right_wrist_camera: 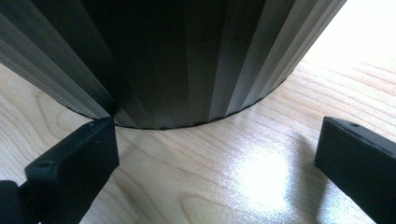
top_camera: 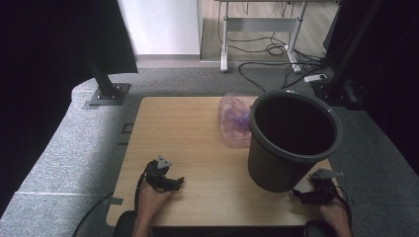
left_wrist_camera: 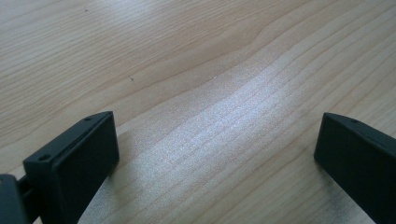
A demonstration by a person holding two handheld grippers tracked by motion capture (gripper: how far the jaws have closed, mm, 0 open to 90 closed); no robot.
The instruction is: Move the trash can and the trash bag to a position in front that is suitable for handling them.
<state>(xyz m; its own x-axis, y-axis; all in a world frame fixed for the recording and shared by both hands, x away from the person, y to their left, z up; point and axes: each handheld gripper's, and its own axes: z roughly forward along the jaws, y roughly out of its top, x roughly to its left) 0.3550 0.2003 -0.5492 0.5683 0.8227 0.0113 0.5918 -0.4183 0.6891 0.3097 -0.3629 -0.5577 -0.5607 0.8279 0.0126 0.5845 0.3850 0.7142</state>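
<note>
Fingers of our left gripper and right gripper spread, empty; ribbed bin upright just beyond the right pair, so we judge a square, slow approach best

A pale wooden table fills the lower middle of the frame, standing on grey carpet. A black curtain hangs down the left side and another down the right. At upper left a black post stands on a grey base plate just beyond the table's far corner; a second post leans at upper right. Along the top are a white wall, the white legs of a desk, and black cables looping over the floor near a white power strip
</note>
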